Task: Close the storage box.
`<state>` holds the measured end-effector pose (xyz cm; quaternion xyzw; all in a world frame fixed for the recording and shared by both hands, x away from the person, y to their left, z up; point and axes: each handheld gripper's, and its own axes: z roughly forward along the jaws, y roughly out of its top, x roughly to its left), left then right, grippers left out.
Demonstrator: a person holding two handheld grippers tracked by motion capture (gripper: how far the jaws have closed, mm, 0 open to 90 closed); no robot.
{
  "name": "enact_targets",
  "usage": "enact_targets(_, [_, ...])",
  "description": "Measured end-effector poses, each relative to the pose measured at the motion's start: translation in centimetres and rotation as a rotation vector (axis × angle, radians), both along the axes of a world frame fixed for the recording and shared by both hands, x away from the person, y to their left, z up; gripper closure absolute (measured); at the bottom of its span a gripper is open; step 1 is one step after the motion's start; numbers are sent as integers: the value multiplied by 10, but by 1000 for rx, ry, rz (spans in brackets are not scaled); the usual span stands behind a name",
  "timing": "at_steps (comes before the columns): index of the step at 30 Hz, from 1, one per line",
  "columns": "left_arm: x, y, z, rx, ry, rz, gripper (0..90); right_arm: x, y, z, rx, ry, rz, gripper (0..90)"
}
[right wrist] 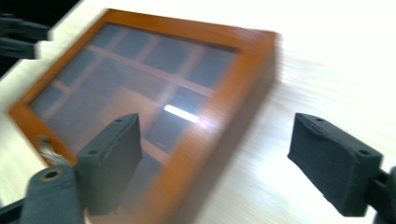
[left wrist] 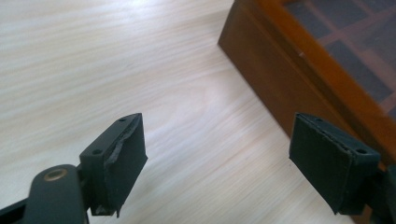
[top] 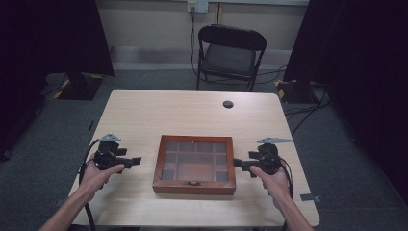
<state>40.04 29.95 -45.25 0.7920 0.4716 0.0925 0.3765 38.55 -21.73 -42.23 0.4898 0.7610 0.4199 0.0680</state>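
At bench (top: 144,110) centre, a closed glass-lidded wooden box (top: 195,164); flanking it, left tool (top: 135,161) and right tool (top: 239,164), both spread, empty. Possibly a front clasp; no legible writing.

The high view is looking forward and down from above the table's (top: 144,115) near edge. Each gripper view is looking inward from close by, all sharing the wooden box (top: 195,165) (left wrist: 299,70) (right wrist: 154,98).

Dim room – right gripper view blurred, glary
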Motion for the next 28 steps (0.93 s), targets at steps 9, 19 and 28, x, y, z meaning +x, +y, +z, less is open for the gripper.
enact_targets(9, [4, 4, -21, 112, 32, 27, 176, 13, -34, -46, -173, 129, -221, 150])
enact_targets(19, [3, 0, -40, 208, -46, 122, 133, 11, -22, -70, -361, 11, -286, 10])
enact_targets(28, [4, 1, -51, 164, -118, 139, 0, 5, -21, -79, -318, -86, -308, 0])
